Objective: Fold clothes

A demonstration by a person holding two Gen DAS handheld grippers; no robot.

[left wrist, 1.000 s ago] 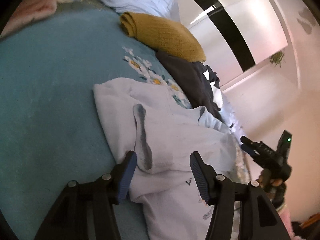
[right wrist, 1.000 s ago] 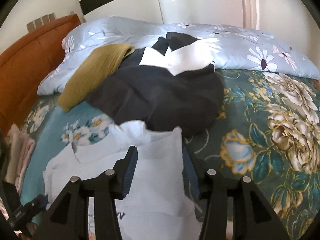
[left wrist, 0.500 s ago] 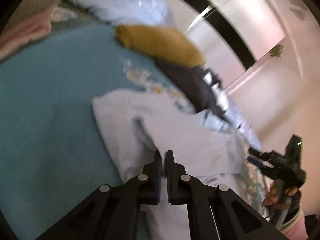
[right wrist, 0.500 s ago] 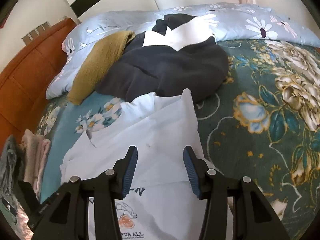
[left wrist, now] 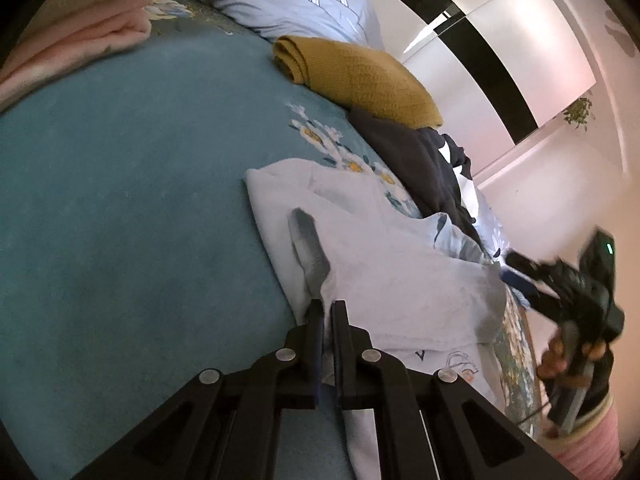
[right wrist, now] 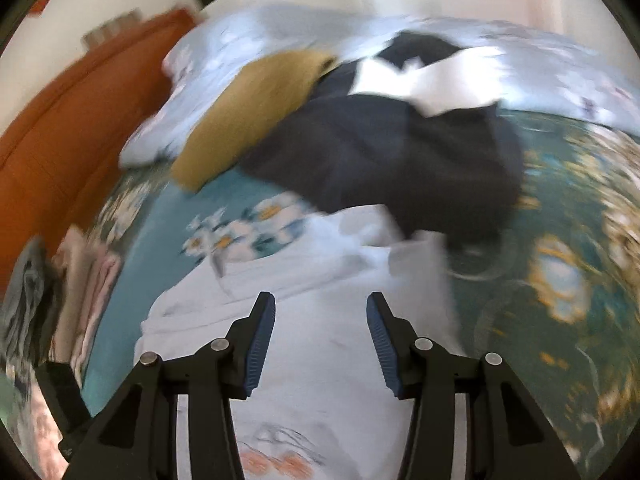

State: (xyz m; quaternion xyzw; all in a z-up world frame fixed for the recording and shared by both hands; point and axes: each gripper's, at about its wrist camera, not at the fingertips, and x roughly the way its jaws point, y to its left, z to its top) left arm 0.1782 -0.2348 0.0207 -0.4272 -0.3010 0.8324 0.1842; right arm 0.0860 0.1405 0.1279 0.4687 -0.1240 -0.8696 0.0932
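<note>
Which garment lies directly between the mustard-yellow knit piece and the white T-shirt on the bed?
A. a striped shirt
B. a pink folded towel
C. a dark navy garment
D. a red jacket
C. In the left wrist view the dark navy garment lies just past the mustard-yellow knit piece and reaches the far edge of the white T-shirt, whose fabric the left gripper has pinched between its shut fingers.

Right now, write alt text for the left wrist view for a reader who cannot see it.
The left gripper is shut on a fold of the pale blue-white T-shirt lying on the teal floral bedspread. Behind it lie a mustard knitted garment and a dark navy garment; the right gripper hovers at the right edge.
</note>
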